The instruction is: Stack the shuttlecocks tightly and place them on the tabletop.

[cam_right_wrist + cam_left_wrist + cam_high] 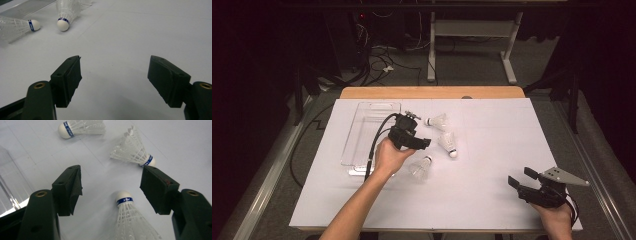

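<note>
Three white shuttlecocks with blue bands lie mid-table: a far one (pixel 438 120), a middle one (pixel 448 144) and a near one (pixel 421 168). My left gripper (pixel 422 142) hovers over them, held in a hand. In the left gripper view it (pixel 111 170) is open, and the near shuttlecock (pixel 130 217) lies on the table below the gap, cork pointing away. The middle shuttlecock (pixel 132 148) and the far one (pixel 82 127) lie beyond. My right gripper (pixel 519 176) rests at the front right, open and with nothing in it (pixel 115 58).
A clear plastic tray (pixel 364 135) stands left of the shuttlecocks, its edge visible in the left gripper view (pixel 10 185). A white sheet (pixel 492 130) covers the table. Two shuttlecocks (pixel 17 27) (pixel 66 12) show far off in the right gripper view.
</note>
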Motion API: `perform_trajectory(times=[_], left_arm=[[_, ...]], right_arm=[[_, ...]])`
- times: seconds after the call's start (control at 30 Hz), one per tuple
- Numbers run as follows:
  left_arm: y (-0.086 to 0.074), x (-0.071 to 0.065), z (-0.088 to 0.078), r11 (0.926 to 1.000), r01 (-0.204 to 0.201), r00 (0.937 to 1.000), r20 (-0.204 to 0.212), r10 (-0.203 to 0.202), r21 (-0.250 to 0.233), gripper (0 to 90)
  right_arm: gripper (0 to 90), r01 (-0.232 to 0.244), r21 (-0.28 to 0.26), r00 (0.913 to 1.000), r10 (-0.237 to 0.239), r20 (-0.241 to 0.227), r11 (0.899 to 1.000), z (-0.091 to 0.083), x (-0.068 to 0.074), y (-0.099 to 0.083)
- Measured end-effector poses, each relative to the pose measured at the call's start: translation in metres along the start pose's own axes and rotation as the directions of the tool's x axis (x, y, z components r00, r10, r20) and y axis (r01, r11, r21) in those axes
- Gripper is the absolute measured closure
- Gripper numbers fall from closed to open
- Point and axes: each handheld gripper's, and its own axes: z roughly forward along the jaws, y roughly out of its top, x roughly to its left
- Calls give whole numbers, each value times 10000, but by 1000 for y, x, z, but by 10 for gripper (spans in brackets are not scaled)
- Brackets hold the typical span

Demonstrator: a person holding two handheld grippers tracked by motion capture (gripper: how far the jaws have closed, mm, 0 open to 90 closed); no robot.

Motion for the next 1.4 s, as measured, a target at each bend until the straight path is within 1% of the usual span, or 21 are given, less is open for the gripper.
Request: perform_trajectory(times=[0.23,0.37,0.57,0.67,0.77,0.93,1.13,1.4], left_arm=[[-6,-1,-3,9999,-86,9999,-62,87,110,352],[-9,-1,-6,10000,-33,10000,-59,33,-1,351],[-14,-1,-10,10000,-34,10000,-89,33,-36,349],[-16,-2,-12,10000,-37,10000,-57,37,22,348],[-18,-3,-13,10000,-31,10000,-13,31,-26,347],[-22,-5,-16,9999,-111,9999,82,111,-17,347],[-30,-6,-20,9999,-114,9998,179,116,-106,348],[-39,-6,-25,9997,-119,9997,197,123,-198,349]], right_arm=[[272,1,-1,10000,-1,-5,10000,0,0,0],[271,-7,0,10000,7,3,10000,0,0,0],[272,5,5,10000,-5,7,10000,0,0,0],[272,0,6,10000,0,11,10000,0,0,0],[271,1,7,10000,-1,13,10000,0,0,0],[271,-1,5,10000,1,12,10000,0,0,0],[272,-4,-1,10000,4,7,10000,0,0,0],[271,-3,11,10000,3,15,10000,0,0,0]])
